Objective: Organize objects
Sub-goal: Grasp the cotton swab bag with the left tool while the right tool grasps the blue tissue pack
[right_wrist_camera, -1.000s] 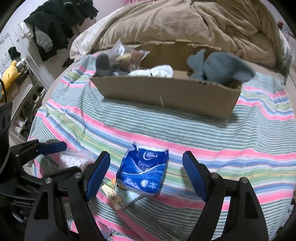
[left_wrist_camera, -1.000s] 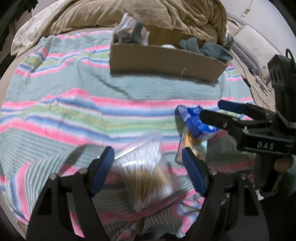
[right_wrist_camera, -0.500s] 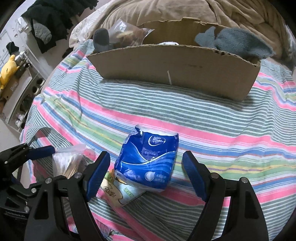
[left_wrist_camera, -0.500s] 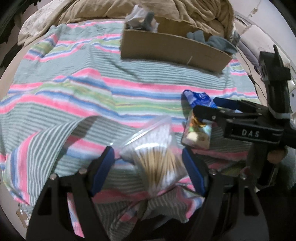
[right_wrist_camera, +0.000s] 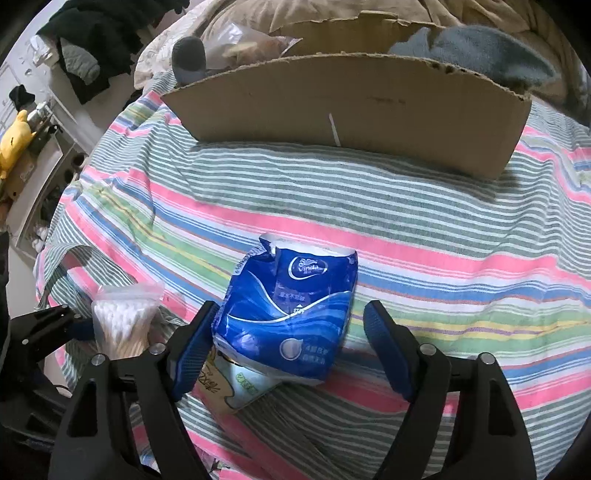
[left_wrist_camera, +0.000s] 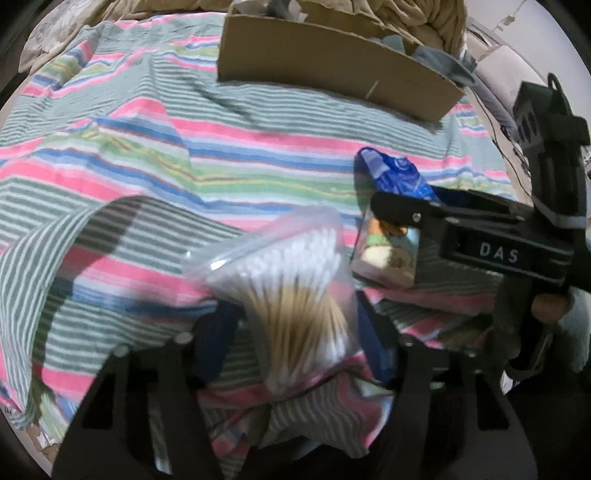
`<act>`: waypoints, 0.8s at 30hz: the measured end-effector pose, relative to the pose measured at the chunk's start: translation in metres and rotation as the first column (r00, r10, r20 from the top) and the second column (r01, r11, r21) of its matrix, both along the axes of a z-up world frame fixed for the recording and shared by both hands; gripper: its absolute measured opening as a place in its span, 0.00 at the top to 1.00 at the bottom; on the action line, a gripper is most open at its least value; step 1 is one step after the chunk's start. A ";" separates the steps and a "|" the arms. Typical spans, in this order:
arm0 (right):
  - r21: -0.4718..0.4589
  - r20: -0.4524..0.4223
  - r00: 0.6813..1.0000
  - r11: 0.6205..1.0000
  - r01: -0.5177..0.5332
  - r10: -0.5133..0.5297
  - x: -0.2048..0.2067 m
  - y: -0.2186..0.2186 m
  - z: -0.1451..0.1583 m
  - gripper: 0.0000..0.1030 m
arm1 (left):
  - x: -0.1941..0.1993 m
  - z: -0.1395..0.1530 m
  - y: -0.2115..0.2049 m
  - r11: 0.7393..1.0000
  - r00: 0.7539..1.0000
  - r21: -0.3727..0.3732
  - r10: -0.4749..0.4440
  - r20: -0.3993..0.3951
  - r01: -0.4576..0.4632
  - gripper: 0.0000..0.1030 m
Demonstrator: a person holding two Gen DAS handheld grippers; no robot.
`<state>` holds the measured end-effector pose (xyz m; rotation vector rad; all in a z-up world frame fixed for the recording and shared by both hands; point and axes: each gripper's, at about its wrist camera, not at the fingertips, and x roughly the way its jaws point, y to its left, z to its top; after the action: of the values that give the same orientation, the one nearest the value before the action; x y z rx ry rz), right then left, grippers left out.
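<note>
The left gripper [left_wrist_camera: 295,339] is clamping a clear zip bag of cotton swabs [left_wrist_camera: 291,291] between its blue pads, pinching the lower half of the bag. It is reaching forward low over the striped blanket [left_wrist_camera: 147,155], and a fold of that blanket is bunching up under the bag. The bag's long axis is running away from the gripper, with the wooden stems fanning from the grip and the white tips and zip edge pointing toward the cardboard box [left_wrist_camera: 332,70].

The right gripper [right_wrist_camera: 286,350] is standing wide apart, its two blue pads straddling a blue tissue pack [right_wrist_camera: 288,314] without closing on it; the left pad is just beside the pack's edge, the right pad well apart from it. This gripper is also aiming toward the cardboard box [right_wrist_camera: 351,110]. The tissue pack is lying flat on the blanket, its long axis pointing at the box, torn open end toward the box. It is partly covering a flat snack packet [right_wrist_camera: 232,384] that is sticking out on the gripper side.

The box is sitting beyond both items on the blanket, holding a grey sock [right_wrist_camera: 480,55] and other soft things. A tan duvet [left_wrist_camera: 388,14] is lying behind the box.
</note>
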<state>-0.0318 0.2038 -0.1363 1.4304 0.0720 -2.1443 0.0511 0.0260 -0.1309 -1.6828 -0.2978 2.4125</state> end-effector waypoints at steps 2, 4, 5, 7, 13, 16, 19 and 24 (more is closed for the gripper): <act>-0.002 -0.005 1.000 1.000 -0.003 0.003 0.001 0.000 0.000 0.39 | 0.000 0.002 -0.001 1.000 1.000 0.007 -0.001 -0.012 0.001 0.51; 0.008 -0.017 1.000 1.000 -0.010 0.010 0.002 0.000 0.002 0.41 | 0.002 0.005 -0.001 1.000 1.000 0.008 -0.003 -0.029 0.003 0.56; 0.010 -0.022 1.000 1.000 -0.012 0.012 0.003 0.001 0.003 0.42 | 0.002 0.007 0.000 1.000 0.999 0.008 -0.005 -0.036 0.005 0.57; 0.006 -0.031 0.999 1.000 -0.012 0.012 0.004 0.002 0.007 0.43 | 0.003 0.012 0.000 1.000 0.998 0.002 -0.011 -0.055 0.011 0.58; -0.006 -0.063 0.998 1.000 0.000 -0.001 0.008 0.005 0.026 0.43 | 0.002 0.027 -0.003 1.000 0.995 0.007 -0.010 -0.100 0.011 0.58; -0.015 -0.082 0.997 1.000 0.004 -0.006 0.008 0.005 0.037 0.43 | -0.001 0.031 -0.002 1.000 0.994 0.009 0.000 -0.112 0.001 0.58; -0.032 -0.098 0.995 0.999 0.006 -0.010 0.008 0.005 0.048 0.43 | -0.003 0.037 -0.004 1.000 0.992 0.003 0.000 -0.129 0.000 0.58; -0.046 -0.123 0.992 0.999 0.005 -0.010 0.005 -0.001 0.062 0.43 | -0.011 0.052 -0.003 1.000 0.987 -0.010 -0.004 -0.162 0.003 0.58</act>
<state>-0.0264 0.2031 -0.0738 1.2740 0.0638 -2.2245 0.0401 0.0228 -0.0793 -1.4772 -0.2586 2.5326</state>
